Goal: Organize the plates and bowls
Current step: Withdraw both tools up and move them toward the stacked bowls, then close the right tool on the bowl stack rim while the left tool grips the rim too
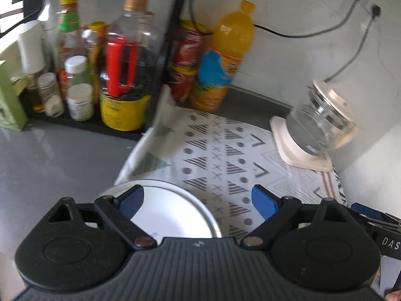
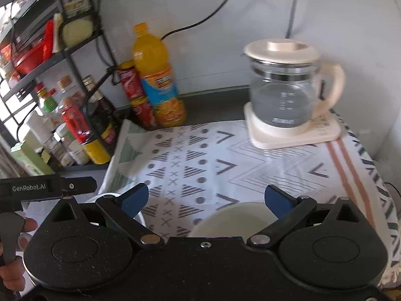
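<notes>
Jaws apart; one plate [image 1: 173,208], one bowl [image 2: 235,219].

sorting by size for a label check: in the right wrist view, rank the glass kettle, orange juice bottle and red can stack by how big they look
1. glass kettle, largest.
2. orange juice bottle, tall but narrower.
3. red can stack, smallest; the bottle partly hides it.

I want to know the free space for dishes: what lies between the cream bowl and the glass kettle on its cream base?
Only bare patterned cloth lies between the cream bowl and the glass kettle, as the right wrist view shows.
</notes>
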